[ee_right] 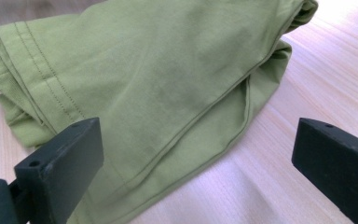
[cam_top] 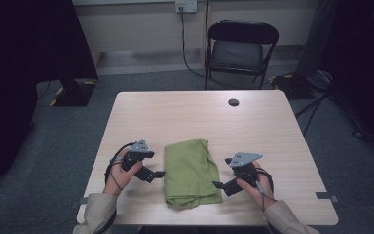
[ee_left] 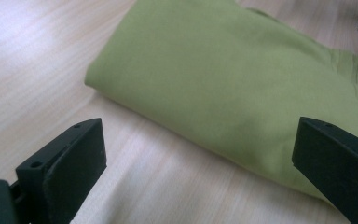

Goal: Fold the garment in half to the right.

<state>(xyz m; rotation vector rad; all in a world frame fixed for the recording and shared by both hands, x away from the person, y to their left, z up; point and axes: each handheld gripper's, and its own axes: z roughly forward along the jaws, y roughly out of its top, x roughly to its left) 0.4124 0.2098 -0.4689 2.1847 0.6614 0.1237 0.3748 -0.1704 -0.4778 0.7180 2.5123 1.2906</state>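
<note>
Both grippers flank the folded green cloth (cam_top: 191,171), jaws apart.
We hold the left gripper (cam_top: 158,173) and right gripper (cam_top: 217,185) empty just beside it on the table (cam_top: 185,117); pinching only the top layer could drag the fold open.

The table (cam_top: 195,117) is surfaced in pale wood-grain laminate, smooth, with a soft sheen. At its near middle, a folded green garment (cam_top: 191,171) of matt knit cloth is laid; stitched hems (ee_right: 46,79) are seen at its edges. The left gripper (ee_left: 196,158) and the right gripper (ee_right: 196,158), on either side of the garment, are fitted with jaws of matt black plastic. Beyond the table, a chair (cam_top: 241,51) with a black metal frame and a dull grey padded seat is seen.
</note>
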